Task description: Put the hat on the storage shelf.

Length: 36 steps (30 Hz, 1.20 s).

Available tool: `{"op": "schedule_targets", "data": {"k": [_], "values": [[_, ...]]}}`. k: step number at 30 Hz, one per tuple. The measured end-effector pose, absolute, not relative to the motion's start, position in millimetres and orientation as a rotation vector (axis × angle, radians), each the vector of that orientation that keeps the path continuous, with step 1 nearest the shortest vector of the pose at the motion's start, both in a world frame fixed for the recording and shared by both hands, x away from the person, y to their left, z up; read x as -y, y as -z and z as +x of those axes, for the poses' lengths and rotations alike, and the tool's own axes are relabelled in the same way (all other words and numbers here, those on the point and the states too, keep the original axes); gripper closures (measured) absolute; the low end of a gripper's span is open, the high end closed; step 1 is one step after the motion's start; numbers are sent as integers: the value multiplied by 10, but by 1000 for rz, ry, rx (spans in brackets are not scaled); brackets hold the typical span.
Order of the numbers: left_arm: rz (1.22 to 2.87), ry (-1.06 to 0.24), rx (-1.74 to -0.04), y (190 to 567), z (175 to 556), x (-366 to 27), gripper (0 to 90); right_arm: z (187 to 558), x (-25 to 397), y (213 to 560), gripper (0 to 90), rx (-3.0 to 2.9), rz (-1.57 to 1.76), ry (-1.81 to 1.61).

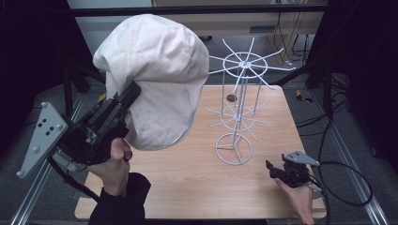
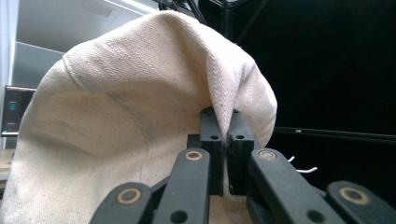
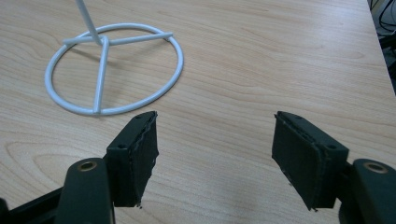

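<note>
A cream cloth cap [image 1: 155, 79] hangs high above the table's left side, held up by my left gripper [image 1: 131, 93], which is shut on a fold of its edge. In the left gripper view the cap [image 2: 126, 112] drapes over the jaws, pinched at the left gripper [image 2: 227, 135]. A white wire rack [image 1: 239, 103] with radial hook arms stands upright on the wooden table [image 1: 197, 187], right of the cap. My right gripper [image 1: 271, 169] rests open near the table's front right, its tips [image 3: 215, 154] above bare wood, close to the rack's ring base [image 3: 112, 70].
A small dark round object [image 1: 231, 98] lies on the table behind the rack. Cables [image 1: 342, 178] trail off the table's right side. Metal rails [image 1: 356, 159] run along both sides of the table, with dark frame posts beyond.
</note>
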<state>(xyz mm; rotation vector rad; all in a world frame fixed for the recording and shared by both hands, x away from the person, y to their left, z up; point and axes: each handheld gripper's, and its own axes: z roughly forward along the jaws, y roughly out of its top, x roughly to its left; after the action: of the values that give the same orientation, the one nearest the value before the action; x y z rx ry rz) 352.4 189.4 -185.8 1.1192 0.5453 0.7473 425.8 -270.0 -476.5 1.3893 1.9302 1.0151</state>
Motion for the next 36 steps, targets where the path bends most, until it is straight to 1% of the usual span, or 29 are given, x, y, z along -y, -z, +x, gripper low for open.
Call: {"op": "schedule_targets", "data": {"k": [25,36], "values": [[1144,-667,-465,1807,3574,-1448,881,4259,2705,4765,312,-1929,1379,-1015],[1142,-638,-446,1821,3600,-1383,881,4257,2698,4765,312,-1932,1387,-1022]]}}
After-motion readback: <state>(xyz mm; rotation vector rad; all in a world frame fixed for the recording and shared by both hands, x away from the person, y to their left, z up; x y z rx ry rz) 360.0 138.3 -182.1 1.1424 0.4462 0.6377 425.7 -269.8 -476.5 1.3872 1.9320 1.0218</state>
